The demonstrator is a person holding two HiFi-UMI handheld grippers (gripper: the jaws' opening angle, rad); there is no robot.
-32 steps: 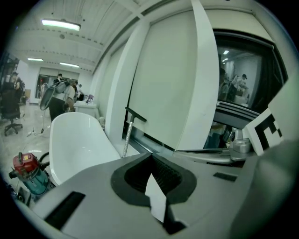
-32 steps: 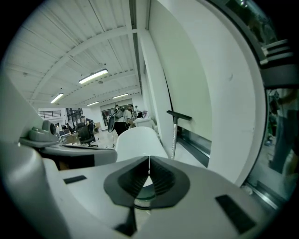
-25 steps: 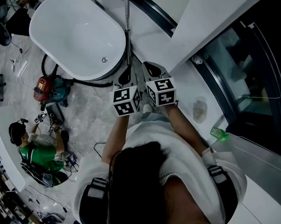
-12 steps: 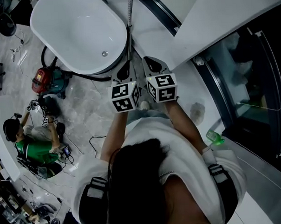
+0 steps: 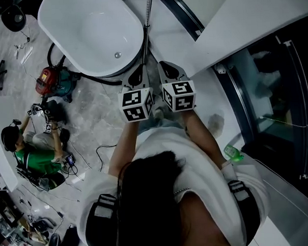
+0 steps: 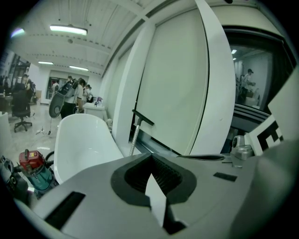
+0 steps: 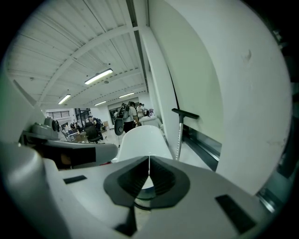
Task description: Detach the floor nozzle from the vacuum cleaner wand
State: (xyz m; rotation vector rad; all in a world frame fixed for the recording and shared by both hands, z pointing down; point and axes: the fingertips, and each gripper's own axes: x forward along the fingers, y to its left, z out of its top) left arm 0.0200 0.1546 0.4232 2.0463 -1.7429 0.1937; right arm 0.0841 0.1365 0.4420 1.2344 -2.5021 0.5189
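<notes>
Head view first: the picture has slid a little since a second ago, so the bathtub (image 5: 84,36) and the red vacuum (image 5: 49,81) on the floor sit higher up. The left tongs (image 5: 137,76) and right tongs (image 5: 167,71) are parked side by side as before, facing the upright pole (image 5: 146,38) by the tub. Left gripper view: tongs pressed together on nothing, with the pole and its black crossbar (image 6: 142,117) (my guess: wand and nozzle) well ahead. Right gripper view: same deal, closed and empty, so I'd say the detaching hasn't started.

I see white bathtub (image 5: 89,31) upper left | person in green shirt (image 5: 30,158) sitting on grey marble floor (image 5: 93,122) at left, black cable (image 5: 99,150) nearby | green bottle (image 5: 232,152) beside dark glass enclosure (image 5: 270,89) at right
</notes>
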